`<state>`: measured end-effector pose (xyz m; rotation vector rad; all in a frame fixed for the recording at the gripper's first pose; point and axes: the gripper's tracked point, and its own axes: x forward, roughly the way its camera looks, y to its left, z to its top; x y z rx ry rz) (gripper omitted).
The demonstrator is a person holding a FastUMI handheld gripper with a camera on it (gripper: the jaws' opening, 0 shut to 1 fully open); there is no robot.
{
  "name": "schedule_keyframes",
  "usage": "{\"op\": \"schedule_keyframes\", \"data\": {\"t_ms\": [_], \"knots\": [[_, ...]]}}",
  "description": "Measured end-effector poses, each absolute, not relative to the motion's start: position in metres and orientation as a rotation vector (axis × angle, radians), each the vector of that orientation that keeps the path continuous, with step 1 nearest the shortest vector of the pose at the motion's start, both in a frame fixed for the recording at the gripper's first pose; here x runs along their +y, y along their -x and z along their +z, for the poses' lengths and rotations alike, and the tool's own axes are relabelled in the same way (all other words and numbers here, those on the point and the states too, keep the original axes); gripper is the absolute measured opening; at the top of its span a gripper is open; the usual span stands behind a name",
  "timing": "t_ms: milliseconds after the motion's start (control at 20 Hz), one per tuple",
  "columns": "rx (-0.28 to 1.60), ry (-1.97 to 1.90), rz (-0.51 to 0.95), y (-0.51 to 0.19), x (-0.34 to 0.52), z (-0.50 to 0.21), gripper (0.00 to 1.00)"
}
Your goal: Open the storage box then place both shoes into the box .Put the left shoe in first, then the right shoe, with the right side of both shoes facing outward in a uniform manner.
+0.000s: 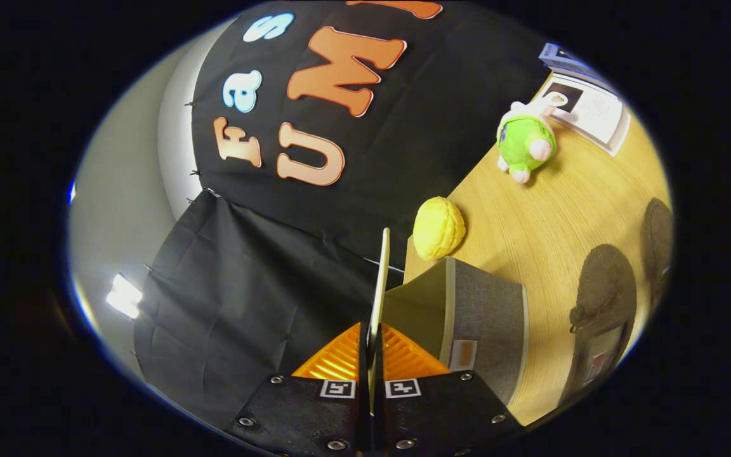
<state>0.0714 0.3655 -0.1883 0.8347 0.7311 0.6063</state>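
One box (486,324), perhaps two shoes (603,285), two toys (440,227).

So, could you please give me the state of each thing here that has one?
Gripper: shut on the lid, jaws pinching its edge.
Lid: lifted, held edge-on.
Storage box: open, inside hidden from here.
Yellow toy: resting on the table.
Green plush toy: lying on the table.

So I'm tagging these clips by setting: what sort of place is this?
Likely a staged recording booth, not a home: a black cloth wall backs a wooden table with a grey storage box, a green plush toy and a yellow ball. The gripper fingers pinch the box's lid.
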Motion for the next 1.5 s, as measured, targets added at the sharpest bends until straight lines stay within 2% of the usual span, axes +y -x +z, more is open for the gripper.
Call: {"op": "schedule_keyframes", "data": {"t_ms": [400, 900, 1100, 1250, 1350, 1500], "knots": [[0.699, -0.677, 0.647, -0.069, 0.435, -0.135, 0.03], [0.690, -0.619, 0.691, -0.060, 0.520, -0.125, 0.03], [0.685, -0.586, 0.736, -0.051, 0.551, -0.130, 0.12], [0.731, -0.546, 0.798, -0.036, 0.570, -0.135, 0.71], [0.729, -0.541, 0.826, -0.032, 0.579, -0.134, 0.95], [0.715, -0.535, 0.861, -0.026, 0.593, -0.131, 0.96]]}}
